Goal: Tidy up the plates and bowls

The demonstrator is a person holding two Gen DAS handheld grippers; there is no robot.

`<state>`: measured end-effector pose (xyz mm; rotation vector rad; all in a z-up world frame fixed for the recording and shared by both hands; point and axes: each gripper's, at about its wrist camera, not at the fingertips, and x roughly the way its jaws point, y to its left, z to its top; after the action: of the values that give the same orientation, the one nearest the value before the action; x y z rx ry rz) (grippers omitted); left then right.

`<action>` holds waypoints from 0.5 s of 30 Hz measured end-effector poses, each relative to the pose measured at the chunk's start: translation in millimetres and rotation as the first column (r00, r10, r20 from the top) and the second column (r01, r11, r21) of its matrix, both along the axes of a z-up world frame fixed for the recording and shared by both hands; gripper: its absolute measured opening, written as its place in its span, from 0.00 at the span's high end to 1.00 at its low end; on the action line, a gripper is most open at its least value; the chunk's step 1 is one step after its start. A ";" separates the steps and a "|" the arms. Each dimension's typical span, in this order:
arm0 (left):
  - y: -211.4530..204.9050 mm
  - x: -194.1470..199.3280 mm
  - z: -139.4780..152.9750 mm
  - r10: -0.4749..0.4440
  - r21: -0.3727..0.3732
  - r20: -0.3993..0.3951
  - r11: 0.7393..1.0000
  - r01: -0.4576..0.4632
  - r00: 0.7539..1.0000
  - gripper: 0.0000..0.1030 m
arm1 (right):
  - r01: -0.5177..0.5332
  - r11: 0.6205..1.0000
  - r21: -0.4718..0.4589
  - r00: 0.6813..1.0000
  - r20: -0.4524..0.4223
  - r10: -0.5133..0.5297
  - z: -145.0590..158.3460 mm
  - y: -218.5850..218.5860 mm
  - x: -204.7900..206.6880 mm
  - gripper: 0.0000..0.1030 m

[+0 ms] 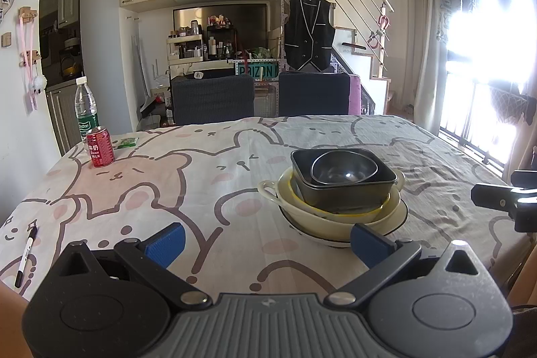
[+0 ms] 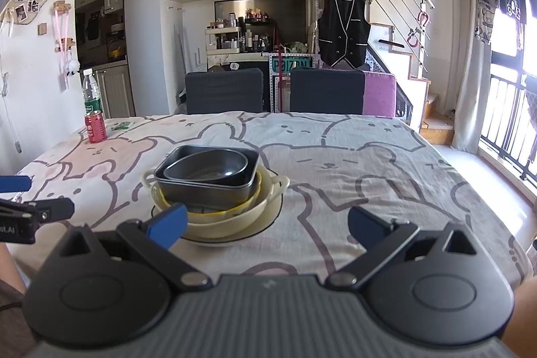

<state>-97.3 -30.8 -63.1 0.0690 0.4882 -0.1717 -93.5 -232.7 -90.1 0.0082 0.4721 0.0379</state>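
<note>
A stack of dishes sits at centre frame on the cartoon-print worktop (image 1: 201, 176): a dark round bowl (image 1: 342, 168) inside a dark square dish (image 1: 345, 190), nested in a cream handled bowl (image 1: 322, 217) on a plate (image 1: 399, 217). The left tool (image 1: 266, 244) and right tool (image 2: 266, 223) both hover with fingers spread wide, holding nothing. A red can (image 1: 100, 147) and water bottle (image 1: 85, 108) stand at the left of the frame.

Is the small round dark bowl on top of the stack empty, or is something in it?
Empty. The small round dark bowl shows only its bare glossy inside in both wrist views, nested upright in the square dark dish.
</note>
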 end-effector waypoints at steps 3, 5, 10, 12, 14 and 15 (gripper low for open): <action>0.1 0.1 0.0 0.000 0.000 0.000 1.000 0.000 1.000 0.00 | 0.000 1.000 0.000 1.000 -0.001 0.000 0.4 0.1 0.7 0.00; 0.1 0.3 -0.1 0.000 0.000 0.000 1.000 0.000 1.000 0.00 | 0.000 1.000 0.001 1.000 -0.002 0.000 0.3 0.2 0.6 0.00; 0.2 -0.1 0.0 -0.001 0.000 0.000 1.000 0.001 1.000 0.00 | 0.001 1.000 0.002 1.000 -0.001 -0.001 0.3 0.5 0.6 0.00; 0.1 0.1 -0.1 0.000 0.000 0.000 1.000 0.000 1.000 0.00 | 0.001 1.000 0.001 1.000 -0.001 -0.001 0.4 0.3 0.5 0.00; 0.2 0.3 -0.1 0.000 0.000 0.000 1.000 0.000 1.000 0.00 | 0.001 1.000 0.000 1.000 0.000 -0.001 0.5 0.6 0.5 0.00; 0.1 -0.3 -0.1 0.000 -0.001 0.000 1.000 0.000 1.000 0.00 | 0.001 1.000 0.001 1.000 0.000 -0.001 0.5 0.2 0.3 0.00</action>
<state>-97.6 -30.7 -63.2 0.0685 0.4884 -0.1722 -93.2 -232.5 -89.6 0.0091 0.4722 0.0369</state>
